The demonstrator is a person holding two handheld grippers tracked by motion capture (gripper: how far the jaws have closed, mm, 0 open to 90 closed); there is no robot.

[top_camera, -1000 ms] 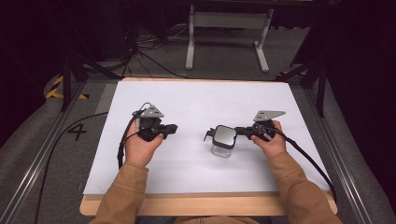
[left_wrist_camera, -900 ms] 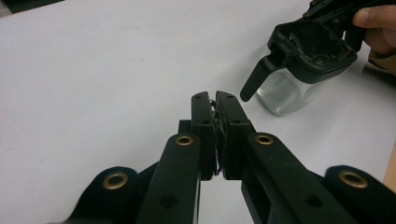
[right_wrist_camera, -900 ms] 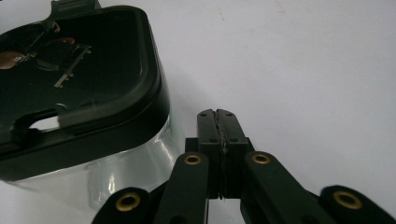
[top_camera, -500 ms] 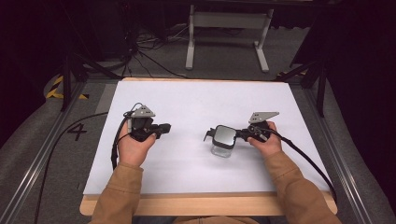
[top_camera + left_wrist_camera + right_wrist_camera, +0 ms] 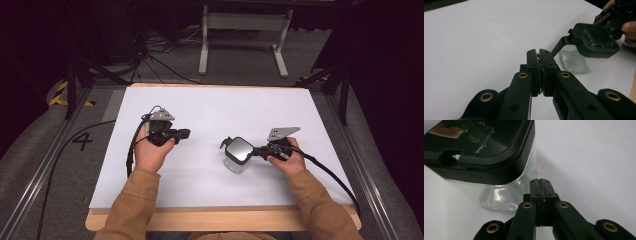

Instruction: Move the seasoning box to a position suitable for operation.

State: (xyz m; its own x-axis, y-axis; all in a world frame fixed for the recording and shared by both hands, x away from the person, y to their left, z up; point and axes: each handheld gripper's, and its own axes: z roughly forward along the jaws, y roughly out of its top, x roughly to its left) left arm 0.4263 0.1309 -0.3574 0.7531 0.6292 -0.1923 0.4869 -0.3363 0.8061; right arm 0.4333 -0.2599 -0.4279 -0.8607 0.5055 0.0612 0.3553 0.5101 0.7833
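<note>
A clear glass jar [image 5: 236, 156] with a glossy black lid stands on the white table sheet [image 5: 250, 105], right of centre. A black latch arm sticks out of the lid on its left side. My right gripper [image 5: 254, 150] points left at the jar. Its jaws are shut with nothing between them, and their tips [image 5: 540, 181] are right beside the jar's glass wall [image 5: 499, 197]. My left gripper [image 5: 187, 133] sits left of the jar, a hand's width away, pointing at it. Its jaws [image 5: 539, 53] are shut and empty, and the jar [image 5: 586, 50] lies ahead to the right.
The white sheet covers most of a wooden table, whose front edge [image 5: 220, 220] is bare wood. Cables trail from both grippers over the sheet. On the floor behind the table stands a grey metal frame [image 5: 245, 25]. A floor mark "4" [image 5: 82, 141] lies to the left.
Both hands have shifted only slightly. The jar has stayed in place and both pairs of jaws have stayed shut.
</note>
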